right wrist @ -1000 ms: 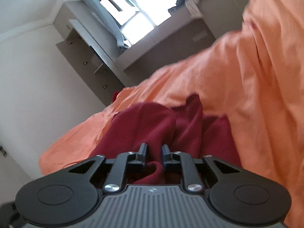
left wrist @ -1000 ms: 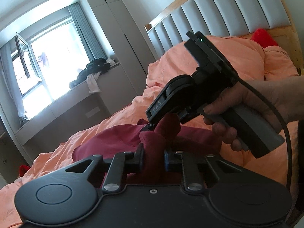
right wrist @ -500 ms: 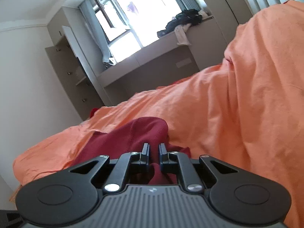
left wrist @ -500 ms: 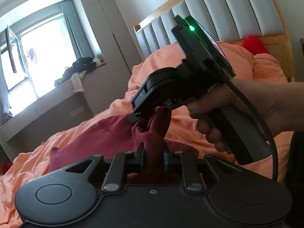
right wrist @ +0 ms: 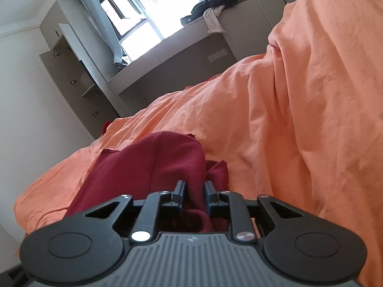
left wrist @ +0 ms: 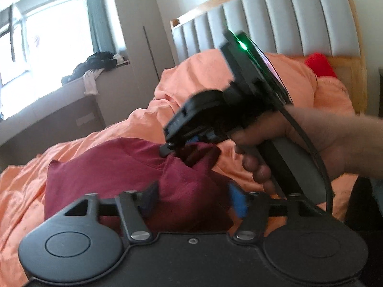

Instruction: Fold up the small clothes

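Left wrist view: the left tongs (left wrist: pixel 192 197) stand spread wide, a bulge of the dark red garment (left wrist: pixel 124 165) lying between the fingers without being clamped. The garment sits bunched on the orange duvet (left wrist: pixel 198 71) of the bed. Beyond it, a hand (left wrist: pixel 318 143) holds the right tongs (left wrist: pixel 167 149), tip down at the garment's upper fold; this view does not settle whether they grip it. A grey padded headboard (left wrist: pixel 275 16) and a red pillow (left wrist: pixel 319 65) lie behind; dark clothes (left wrist: pixel 95 63) are heaped on the window ledge.

Right wrist view: the right tongs (right wrist: pixel 193 192) are close together, pinching a ridge of the garment (right wrist: pixel 153 162), which rises between the fingers and spreads leftward over the duvet (right wrist: pixel 299 119). A window (right wrist: pixel 143 7) and drawers (right wrist: pixel 71 71) fill the background.
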A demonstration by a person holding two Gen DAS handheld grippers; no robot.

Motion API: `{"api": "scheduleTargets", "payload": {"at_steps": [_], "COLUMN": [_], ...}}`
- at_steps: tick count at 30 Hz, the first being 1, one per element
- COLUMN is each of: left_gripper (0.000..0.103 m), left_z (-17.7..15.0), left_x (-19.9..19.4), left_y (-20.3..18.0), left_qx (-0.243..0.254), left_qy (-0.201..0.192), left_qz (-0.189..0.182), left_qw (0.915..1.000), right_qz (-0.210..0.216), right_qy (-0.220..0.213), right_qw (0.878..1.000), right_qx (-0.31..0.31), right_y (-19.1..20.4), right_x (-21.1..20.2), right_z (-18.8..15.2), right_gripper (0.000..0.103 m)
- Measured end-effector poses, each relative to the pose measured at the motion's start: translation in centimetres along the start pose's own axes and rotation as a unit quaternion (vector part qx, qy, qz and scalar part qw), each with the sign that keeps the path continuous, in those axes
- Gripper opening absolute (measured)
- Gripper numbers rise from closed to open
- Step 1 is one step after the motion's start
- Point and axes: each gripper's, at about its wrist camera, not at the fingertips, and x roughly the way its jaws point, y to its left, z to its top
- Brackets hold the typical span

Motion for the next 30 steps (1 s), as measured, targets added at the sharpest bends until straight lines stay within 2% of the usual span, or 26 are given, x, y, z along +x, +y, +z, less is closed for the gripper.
{"api": "scheduleTargets", "payload": {"at_steps": [2, 4, 6, 8, 10, 14, 18, 22, 25, 27, 30], "left_gripper": [0.085, 0.089, 0.095, 0.102, 0.102, 0.102, 0.102, 0.102, 0.102, 0.103, 0.103], "left_z": [0.1, 0.3, 0.5, 0.6, 0.7, 0.5, -0.1, -1.8, -3.4, -4.3, -5.4], "left_x": [-0.4, -0.8, -1.4, -2.0, -2.5, -2.9, -3.1, -2.9, -2.3, -2.2, -1.8], "left_y": [0.8, 1.7, 2.7, 3.8, 5.2, 8.3, 12.0, 15.3, 16.2, 16.3, 16.3], "left_qx": [-0.021, -0.041, -0.059, -0.079, -0.097, -0.135, -0.190, -0.244, -0.268, -0.280, -0.298], "left_qy": [-0.005, -0.007, -0.012, -0.021, -0.028, -0.015, 0.009, 0.039, 0.066, 0.066, 0.052], "left_qz": [0.005, 0.013, 0.024, 0.041, 0.063, 0.101, 0.130, 0.132, 0.125, 0.121, 0.116], "left_qw": [0.9998, 0.9991, 0.9979, 0.9958, 0.9929, 0.9856, 0.9730, 0.9600, 0.9530, 0.9499, 0.9462], "right_qz": [-0.004, -0.009, -0.010, -0.008, -0.006, -0.001, 0.004, -0.003, -0.004, 0.002, 0.010], "right_qy": [0.004, 0.005, 0.005, 0.005, 0.005, 0.008, 0.020, 0.037, 0.059, 0.069, 0.059], "right_qw": [1.000, 1.000, 1.000, 1.000, 1.000, 0.999, 0.999, 0.998, 0.996, 0.992, 0.985], "right_qx": [0.006, 0.013, 0.017, 0.020, 0.027, 0.033, 0.040, 0.050, 0.073, 0.107, 0.159], "right_y": [-0.2, -0.3, -0.4, -0.5, -0.6, -0.7, -0.7, -0.9, -1.5, -2.2, -3.1], "right_x": [0.1, 0.1, 0.0, -0.1, -0.1, -0.2, -0.1, 0.0, 0.5, 0.7, 0.5], "right_z": [0.0, 0.0, -0.2, -0.2, -0.2, -0.3, -0.5, -0.9, -1.4, -1.9, -2.5], "right_gripper": [0.034, 0.060, 0.065, 0.074, 0.088, 0.095, 0.103, 0.103, 0.103, 0.103, 0.103]}}
